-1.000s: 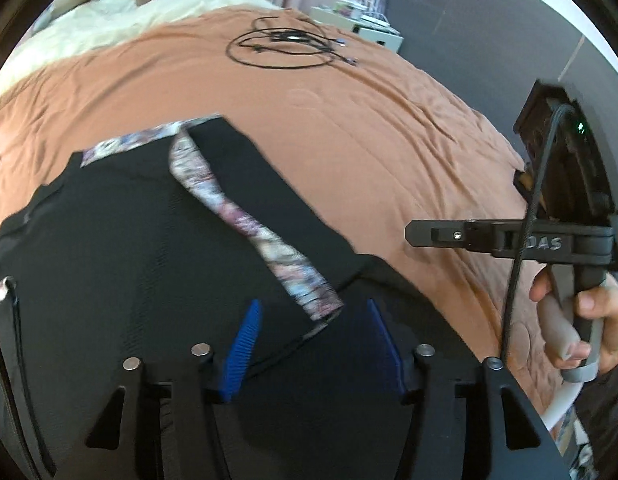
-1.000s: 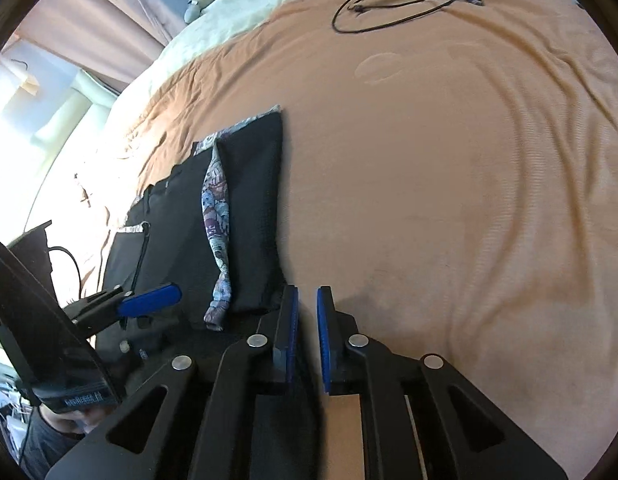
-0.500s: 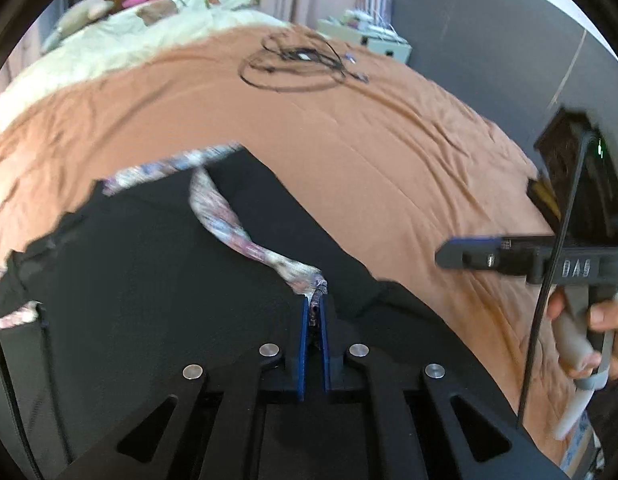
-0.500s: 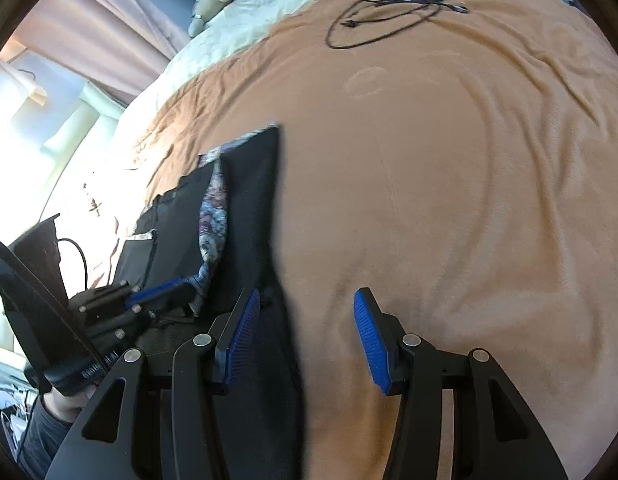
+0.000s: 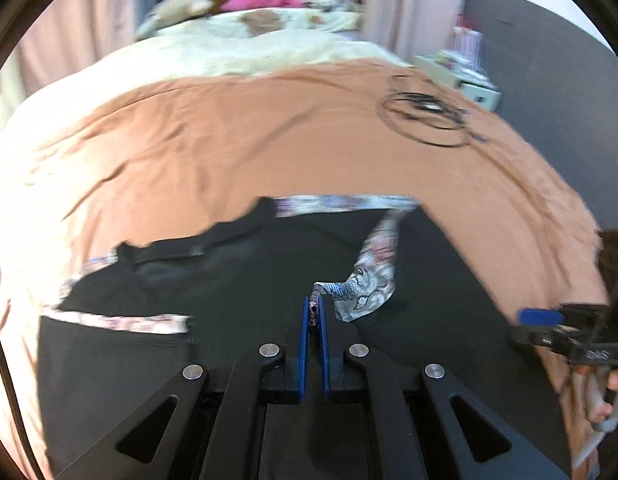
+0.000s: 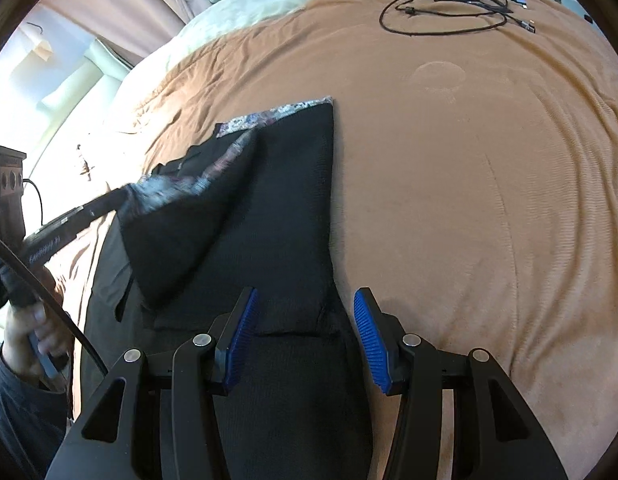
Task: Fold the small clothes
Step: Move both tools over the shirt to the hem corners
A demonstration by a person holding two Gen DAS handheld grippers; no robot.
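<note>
A black garment (image 5: 229,280) with patterned trim lies spread on the orange-brown bedspread (image 5: 269,136). My left gripper (image 5: 315,304) is shut on the end of the garment's patterned trim strip (image 5: 373,272), which it holds lifted. In the right wrist view the same left gripper (image 6: 129,194) carries a black flap of the garment (image 6: 189,232) up and toward the left. My right gripper (image 6: 305,328) stands open low over the garment's near right edge (image 6: 301,216), its blue pads clear of the cloth. The right gripper (image 5: 537,316) also shows at the right edge of the left wrist view.
A coiled black cable (image 6: 449,4) lies far out on the bedspread. Cream bedding (image 5: 249,52) with soft toys and pink cloth fills the head of the bed. A white bedside unit (image 5: 465,76) stands by the grey wall. Bare bedspread (image 6: 489,180) stretches to the garment's right.
My left gripper shut on the patterned trim end, then lifted it and swung it leftward, peeling a flap over the garment. My right gripper opened and let go of the black cloth.
</note>
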